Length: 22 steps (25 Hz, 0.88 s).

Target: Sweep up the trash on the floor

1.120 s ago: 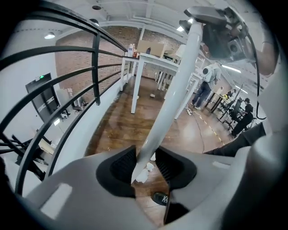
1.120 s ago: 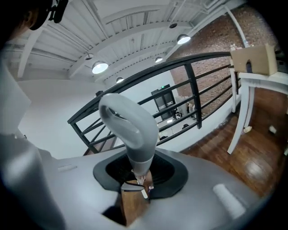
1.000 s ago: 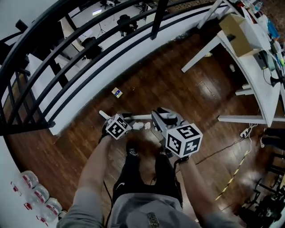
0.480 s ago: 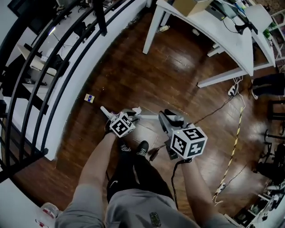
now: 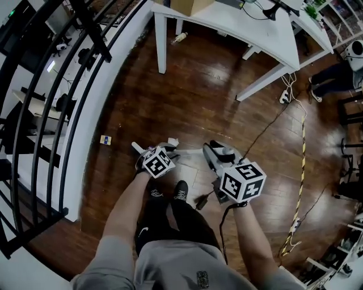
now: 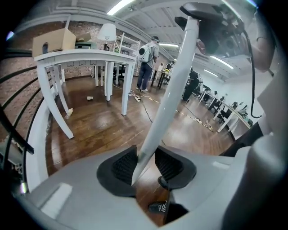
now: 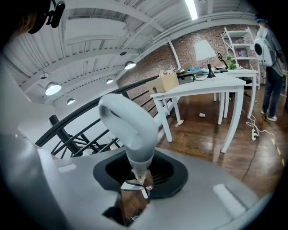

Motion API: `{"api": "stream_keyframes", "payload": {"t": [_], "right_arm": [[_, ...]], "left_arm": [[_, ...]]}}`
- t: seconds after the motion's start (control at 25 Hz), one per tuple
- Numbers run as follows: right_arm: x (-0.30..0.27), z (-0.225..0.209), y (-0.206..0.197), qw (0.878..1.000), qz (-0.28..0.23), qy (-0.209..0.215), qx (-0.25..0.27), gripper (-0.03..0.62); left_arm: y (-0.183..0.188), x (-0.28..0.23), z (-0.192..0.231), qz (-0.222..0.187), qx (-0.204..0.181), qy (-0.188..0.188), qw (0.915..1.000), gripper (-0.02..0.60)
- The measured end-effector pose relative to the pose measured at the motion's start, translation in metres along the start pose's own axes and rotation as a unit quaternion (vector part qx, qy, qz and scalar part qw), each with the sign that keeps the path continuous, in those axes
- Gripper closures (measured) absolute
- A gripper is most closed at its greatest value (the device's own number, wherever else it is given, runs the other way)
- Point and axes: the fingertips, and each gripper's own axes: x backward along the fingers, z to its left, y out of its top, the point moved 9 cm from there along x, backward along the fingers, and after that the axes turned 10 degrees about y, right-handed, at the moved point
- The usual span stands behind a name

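Indoor, moderately bright; ceiling strip lights [image 6: 120, 6] and round lamps [image 7: 52, 88] overhead. Glare patches on wood floor [image 5: 193, 90]. Heavy fisheye warp, dark vignetted corners. left gripper [image 6: 145, 162] housing soft-focus.

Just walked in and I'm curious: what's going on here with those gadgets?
A person stands on a wooden floor with a gripper in each hand. The left gripper is clamped on a white pole, its jaws having just tightened slightly; the right gripper holds a white looped handle. A small box lies unswept off to their left.
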Motion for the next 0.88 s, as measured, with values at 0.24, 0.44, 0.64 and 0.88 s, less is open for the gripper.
{"api": "stream_keyframes", "payload": {"t": [0.24, 0.44, 0.64, 0.88], "right_arm": [[-0.055, 0.044, 0.025, 0.998, -0.029, 0.057, 0.013, 0.502], [-0.141, 0.107, 0.042, 0.996, -0.033, 0.074, 0.021, 0.502], [-0.214, 0.165, 0.042, 0.998, -0.042, 0.054, 0.011, 0.502], [-0.262, 0.191, 0.014, 1.000, -0.013, 0.007, -0.005, 0.502]], "left_arm": [[-0.037, 0.063, 0.048, 0.008, 0.013, 0.035, 0.9993, 0.459], [-0.096, 0.124, 0.123, 0.003, 0.030, 0.050, 0.9983, 0.458], [-0.154, 0.164, 0.189, -0.002, 0.016, 0.038, 0.9991, 0.456], [-0.195, 0.156, 0.232, 0.027, -0.008, -0.002, 0.9996, 0.445]]}}
